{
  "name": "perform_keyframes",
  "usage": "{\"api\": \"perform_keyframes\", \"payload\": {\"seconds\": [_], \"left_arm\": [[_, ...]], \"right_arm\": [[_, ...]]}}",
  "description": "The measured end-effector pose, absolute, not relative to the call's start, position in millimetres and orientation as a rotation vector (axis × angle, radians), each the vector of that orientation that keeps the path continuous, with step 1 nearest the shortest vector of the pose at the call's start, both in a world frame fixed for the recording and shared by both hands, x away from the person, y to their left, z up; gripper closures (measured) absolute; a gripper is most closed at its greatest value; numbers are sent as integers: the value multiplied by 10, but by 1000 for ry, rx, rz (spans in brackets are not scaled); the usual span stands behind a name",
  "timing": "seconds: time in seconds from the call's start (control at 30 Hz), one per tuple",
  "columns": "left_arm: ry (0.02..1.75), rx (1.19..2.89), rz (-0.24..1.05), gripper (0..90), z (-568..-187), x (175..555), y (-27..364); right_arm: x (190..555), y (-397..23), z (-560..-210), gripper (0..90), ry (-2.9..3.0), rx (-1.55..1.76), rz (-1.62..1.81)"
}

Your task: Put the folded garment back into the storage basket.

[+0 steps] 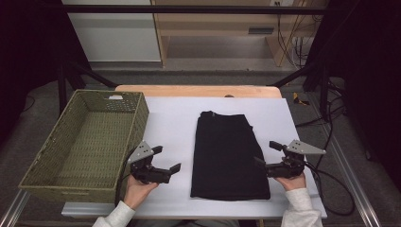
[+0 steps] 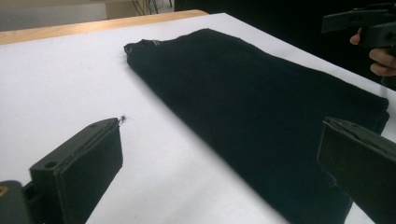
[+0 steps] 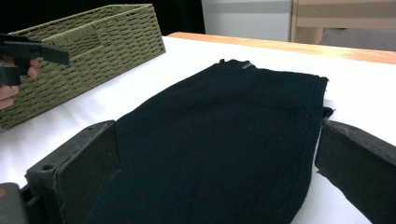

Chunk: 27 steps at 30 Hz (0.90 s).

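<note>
a white table in a dim room with dark curtains at the sides. nearest the person, the left gripper and right gripper hover with jaws spread wide and nothing between them, one just off each long edge of the folded black garment, which lies flat at mid-table. it looks like soft, limp knit, light and likely to sag and unfold, so pinching all layers at the near corners seems safest. farther left stands the woven basket.

The high view looks forward and down on the white table. Both gripper views sit low and close, sharing the folded black garment.
</note>
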State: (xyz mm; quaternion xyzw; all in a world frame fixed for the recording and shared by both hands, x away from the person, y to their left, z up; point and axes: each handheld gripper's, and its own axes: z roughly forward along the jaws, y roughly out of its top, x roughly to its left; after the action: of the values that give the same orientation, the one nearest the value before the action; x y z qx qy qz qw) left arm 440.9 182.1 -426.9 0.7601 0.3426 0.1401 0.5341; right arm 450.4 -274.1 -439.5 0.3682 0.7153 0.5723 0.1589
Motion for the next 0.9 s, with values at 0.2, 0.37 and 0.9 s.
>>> {"api": "perform_keyframes", "payload": {"seconds": [0.2, 0.37, 0.9], "left_arm": [[818, 1807, 339, 2, -4199, 4421, 1810], [817, 1808, 350, 2, -4128, 4446, 1789], [834, 1796, 362, 2, -3999, 4626, 1576]], "right_arm": [[4503, -2742, -4392, 3, 2046, 1060, 1634], [4506, -2730, -4395, 3, 2051, 1066, 1630], [4509, -2720, -4408, 3, 2062, 1093, 1591]]}}
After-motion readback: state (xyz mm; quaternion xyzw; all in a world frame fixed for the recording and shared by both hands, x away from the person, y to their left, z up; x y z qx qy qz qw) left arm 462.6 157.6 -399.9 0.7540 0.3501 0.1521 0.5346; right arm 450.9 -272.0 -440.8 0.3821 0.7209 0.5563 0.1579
